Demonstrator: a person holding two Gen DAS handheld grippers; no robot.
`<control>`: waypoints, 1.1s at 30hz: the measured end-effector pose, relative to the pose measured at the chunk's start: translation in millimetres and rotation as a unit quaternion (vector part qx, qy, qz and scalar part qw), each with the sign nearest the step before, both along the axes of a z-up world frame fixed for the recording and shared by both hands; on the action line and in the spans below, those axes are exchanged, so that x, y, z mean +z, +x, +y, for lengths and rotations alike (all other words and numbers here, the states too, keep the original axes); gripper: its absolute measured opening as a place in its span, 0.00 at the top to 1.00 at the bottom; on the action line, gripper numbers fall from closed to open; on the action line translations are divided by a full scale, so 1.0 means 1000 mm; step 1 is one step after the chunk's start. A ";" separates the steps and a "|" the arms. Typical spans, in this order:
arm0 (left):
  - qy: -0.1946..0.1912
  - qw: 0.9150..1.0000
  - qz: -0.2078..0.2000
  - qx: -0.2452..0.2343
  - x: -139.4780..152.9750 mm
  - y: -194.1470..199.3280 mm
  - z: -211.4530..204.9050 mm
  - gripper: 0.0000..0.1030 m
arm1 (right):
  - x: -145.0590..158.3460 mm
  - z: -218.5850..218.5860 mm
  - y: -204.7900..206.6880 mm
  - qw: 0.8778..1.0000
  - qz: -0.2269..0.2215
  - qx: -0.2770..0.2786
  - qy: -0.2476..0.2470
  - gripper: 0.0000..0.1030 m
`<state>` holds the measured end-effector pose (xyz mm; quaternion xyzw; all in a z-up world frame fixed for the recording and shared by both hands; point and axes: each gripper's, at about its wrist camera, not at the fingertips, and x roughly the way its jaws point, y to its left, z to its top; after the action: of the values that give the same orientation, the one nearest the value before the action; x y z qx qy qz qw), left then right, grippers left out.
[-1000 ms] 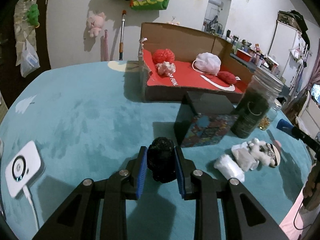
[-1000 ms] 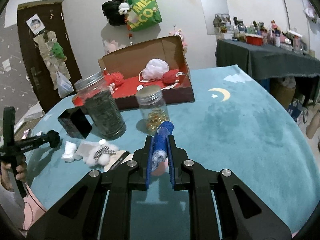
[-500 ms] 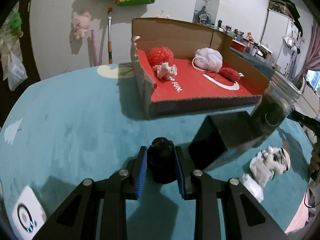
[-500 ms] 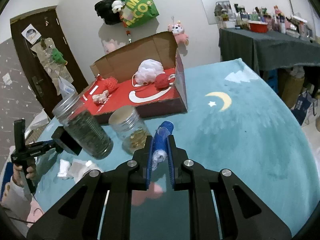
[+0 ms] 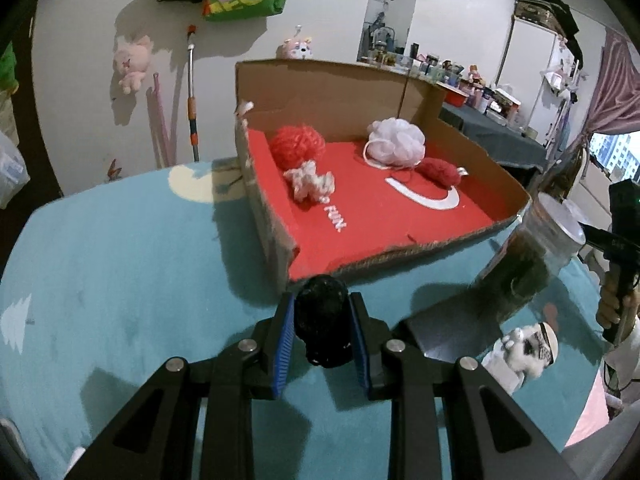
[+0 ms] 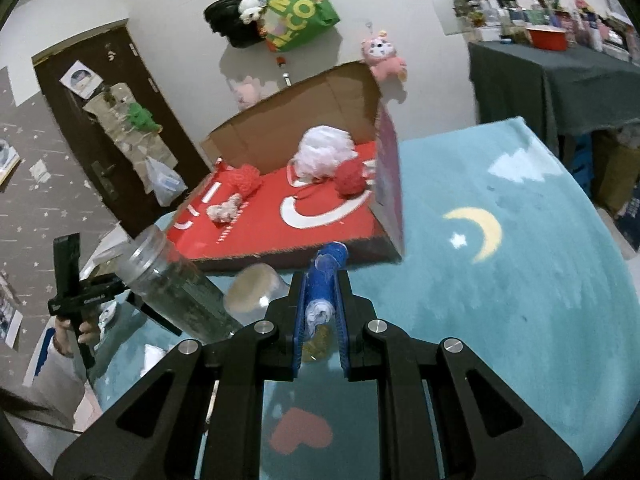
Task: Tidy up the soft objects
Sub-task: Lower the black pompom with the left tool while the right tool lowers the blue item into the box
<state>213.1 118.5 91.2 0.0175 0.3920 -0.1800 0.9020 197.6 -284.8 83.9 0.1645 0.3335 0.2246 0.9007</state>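
Note:
My left gripper [image 5: 321, 312] is shut on a black fuzzy ball [image 5: 322, 320], held just before the near wall of the open cardboard box [image 5: 472, 236] with a red floor. Inside lie a red yarn ball [image 5: 297, 146], a white mesh pouf [image 5: 396, 143], a pink-white rope knot [image 5: 310, 180] and a dark red ball [image 5: 440, 172]. My right gripper [image 6: 320, 284] is shut on a blue and white soft roll [image 6: 325, 280], above the table close to the box's [image 6: 384, 184] near right corner.
A tall jar of dark contents [image 6: 176, 284] and a small jar [image 6: 256, 288] stand left of my right gripper. A black box [image 5: 452, 332] and a white plush toy [image 5: 528, 348] lie right of my left gripper. The table has a teal cloth [image 6: 500, 300].
Both grippers have risen and moved toward the cardboard box with their objects still held. The box now looks nearer in both views.

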 end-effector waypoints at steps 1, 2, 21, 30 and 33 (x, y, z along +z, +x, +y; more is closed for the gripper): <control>0.000 1.000 -0.002 -0.003 0.002 0.003 -0.002 0.73 | 0.003 0.002 0.002 1.000 -0.003 0.005 -0.001 0.88; -0.002 1.000 -0.003 -0.007 0.005 0.005 -0.004 0.73 | 0.005 0.004 0.004 1.000 -0.006 0.009 -0.003 0.88; 0.030 0.998 0.042 -0.019 0.004 0.085 -0.061 0.73 | 0.024 0.062 0.088 0.992 0.002 0.042 -0.119 0.87; 0.066 0.995 0.079 -0.011 -0.020 0.111 -0.070 0.73 | -0.003 0.084 0.128 0.977 0.049 0.044 -0.204 0.87; 0.076 0.994 0.084 -0.009 -0.024 0.113 -0.074 0.73 | -0.007 0.086 0.133 0.973 0.060 0.048 -0.217 0.87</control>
<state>325.8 44.8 67.4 0.0744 0.4784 -0.1591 0.8604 330.9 -198.4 77.1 -0.0381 0.4350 0.1797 0.8815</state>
